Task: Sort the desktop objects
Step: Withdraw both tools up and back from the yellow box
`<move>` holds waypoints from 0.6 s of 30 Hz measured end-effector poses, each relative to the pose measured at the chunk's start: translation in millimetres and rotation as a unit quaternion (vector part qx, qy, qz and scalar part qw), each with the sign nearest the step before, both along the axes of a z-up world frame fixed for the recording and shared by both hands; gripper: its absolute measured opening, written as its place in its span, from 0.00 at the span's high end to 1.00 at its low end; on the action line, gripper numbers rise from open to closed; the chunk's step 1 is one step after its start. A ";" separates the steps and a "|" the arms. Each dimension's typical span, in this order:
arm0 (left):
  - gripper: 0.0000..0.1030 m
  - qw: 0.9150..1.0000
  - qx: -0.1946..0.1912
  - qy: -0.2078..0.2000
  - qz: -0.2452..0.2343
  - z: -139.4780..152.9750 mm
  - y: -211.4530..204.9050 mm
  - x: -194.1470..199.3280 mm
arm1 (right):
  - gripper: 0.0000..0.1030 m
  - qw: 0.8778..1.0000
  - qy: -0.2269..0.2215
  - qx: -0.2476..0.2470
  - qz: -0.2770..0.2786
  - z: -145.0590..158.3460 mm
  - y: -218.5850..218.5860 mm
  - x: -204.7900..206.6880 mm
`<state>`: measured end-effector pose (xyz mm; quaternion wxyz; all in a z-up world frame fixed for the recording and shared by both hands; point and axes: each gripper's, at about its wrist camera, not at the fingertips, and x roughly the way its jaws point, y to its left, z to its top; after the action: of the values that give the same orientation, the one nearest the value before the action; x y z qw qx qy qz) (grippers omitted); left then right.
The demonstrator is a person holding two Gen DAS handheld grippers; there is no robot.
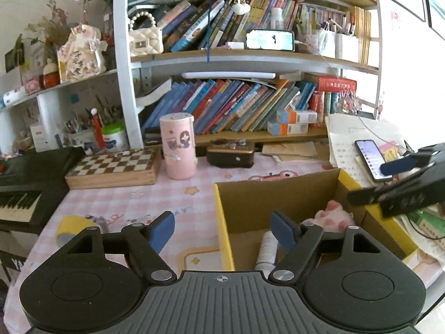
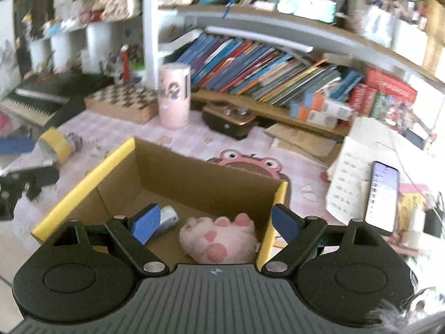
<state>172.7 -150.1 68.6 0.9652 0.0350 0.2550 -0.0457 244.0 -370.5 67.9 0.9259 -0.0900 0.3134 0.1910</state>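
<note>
A cardboard box (image 1: 222,222) with yellow rims stands on the pink checked desk; it also shows in the right wrist view (image 2: 83,181). Inside lie a pink paw plush (image 2: 219,236) and a white tube (image 2: 168,217); both also show in the left wrist view, the plush (image 1: 333,217) and the tube (image 1: 267,247). A yellow tape roll (image 1: 69,228) lies left of the box and shows in the right wrist view too (image 2: 54,144). My left gripper (image 1: 222,231) is open and empty over the box's left wall. My right gripper (image 2: 215,224) is open and empty above the plush.
A pink cylinder (image 1: 178,144), a chessboard box (image 1: 114,167) and a brown case (image 1: 230,153) stand at the back. A keyboard (image 1: 19,200) is at the left. A phone (image 1: 372,161) lies on papers at the right. Bookshelves rise behind.
</note>
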 end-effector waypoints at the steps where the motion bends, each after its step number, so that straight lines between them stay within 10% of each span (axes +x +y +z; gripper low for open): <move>1: 0.23 1.000 0.001 -0.001 0.000 -0.5 1.5 -3.4 | 0.16 1.000 -0.005 0.005 -0.009 1.5 -2.1 -4.0; 18: 0.17 1.000 0.001 -0.004 -0.007 -12.9 39.9 -46.0 | 0.17 0.990 -0.039 0.043 -0.128 -8.6 10.2 -89.8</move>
<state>126.7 -110.2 55.7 0.9658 0.0377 0.2513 -0.0523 154.1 -360.3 59.3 0.9571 -0.0165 0.2777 0.0809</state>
